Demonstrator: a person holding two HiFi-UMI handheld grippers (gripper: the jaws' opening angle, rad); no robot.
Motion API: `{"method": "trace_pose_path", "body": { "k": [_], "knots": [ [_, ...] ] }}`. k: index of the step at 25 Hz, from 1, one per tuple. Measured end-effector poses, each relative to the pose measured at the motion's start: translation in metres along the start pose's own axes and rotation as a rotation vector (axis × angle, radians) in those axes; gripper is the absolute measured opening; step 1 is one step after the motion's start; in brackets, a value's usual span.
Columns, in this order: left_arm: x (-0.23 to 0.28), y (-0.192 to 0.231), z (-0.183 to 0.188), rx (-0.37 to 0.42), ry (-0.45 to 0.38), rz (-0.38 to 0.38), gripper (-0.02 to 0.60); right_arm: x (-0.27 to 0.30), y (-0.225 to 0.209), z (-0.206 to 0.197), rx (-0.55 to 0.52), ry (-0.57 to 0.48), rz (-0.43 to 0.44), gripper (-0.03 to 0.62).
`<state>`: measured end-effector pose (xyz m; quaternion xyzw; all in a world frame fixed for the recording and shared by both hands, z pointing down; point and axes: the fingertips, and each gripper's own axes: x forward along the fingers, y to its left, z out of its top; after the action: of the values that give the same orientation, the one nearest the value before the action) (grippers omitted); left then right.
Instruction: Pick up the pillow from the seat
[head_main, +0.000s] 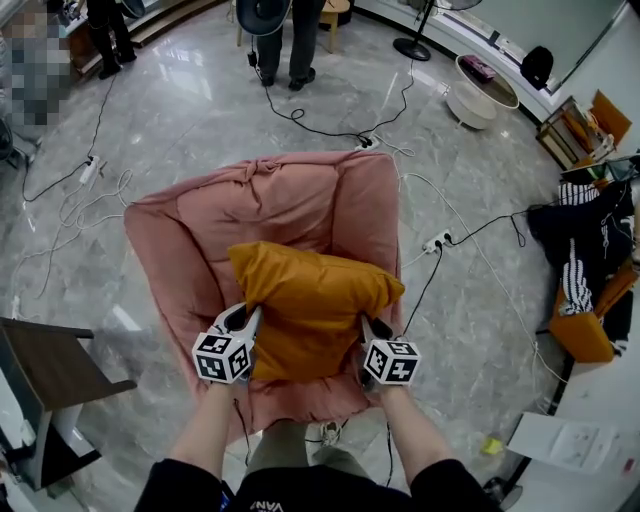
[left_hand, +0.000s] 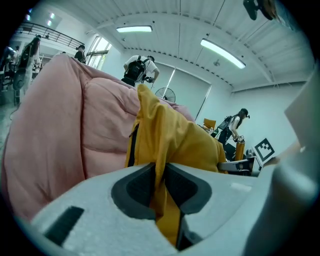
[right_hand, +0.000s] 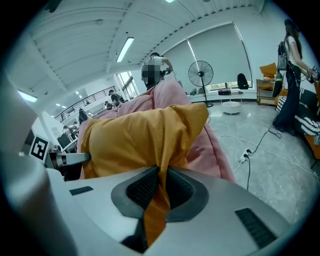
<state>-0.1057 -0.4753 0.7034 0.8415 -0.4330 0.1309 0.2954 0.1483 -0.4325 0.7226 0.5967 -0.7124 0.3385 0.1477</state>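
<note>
The mustard-yellow pillow (head_main: 310, 300) sits over the front half of the pink padded seat (head_main: 300, 195), its long side running across. No view shows whether its underside touches the cushion.

The left gripper (head_main: 248, 322) has the pillow's left edge. In the left gripper view, its jaws are drawn narrow on a fold of the yellow cover, with the dark pads (left_hand: 142, 187) pressing on the cloth. The right gripper (head_main: 366, 328) has the right edge, and the right gripper view shows it pinching a pleat of fabric in the same way. Both marker cubes face up towards the head camera.

The seat stands on a glossy grey marble floor (head_main: 180, 110), which is crossed by black and white cables (head_main: 345, 132) and has a white power strip (head_main: 437, 241) just to the seat's right. A dark wooden table (head_main: 50, 365) stands at the left. Two people (head_main: 285, 40) stand beyond the seat.
</note>
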Motion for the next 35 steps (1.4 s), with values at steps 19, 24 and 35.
{"method": "trace_pose_path", "body": {
  "k": [19,24,35],
  "knots": [
    [-0.103,-0.094,-0.056,0.068,-0.021,0.077,0.046,-0.124,-0.002,-0.077,-0.072,0.046,0.041,0.029],
    [-0.128,-0.113,-0.071,0.060,-0.020,0.109,0.043,-0.151,-0.001,-0.093,-0.087,0.058,0.061,0.025],
    [-0.175,-0.148,-0.090,0.057,-0.027,0.164,0.040,-0.200,0.005,-0.113,-0.087,0.049,0.107,0.025]
  ]
}}
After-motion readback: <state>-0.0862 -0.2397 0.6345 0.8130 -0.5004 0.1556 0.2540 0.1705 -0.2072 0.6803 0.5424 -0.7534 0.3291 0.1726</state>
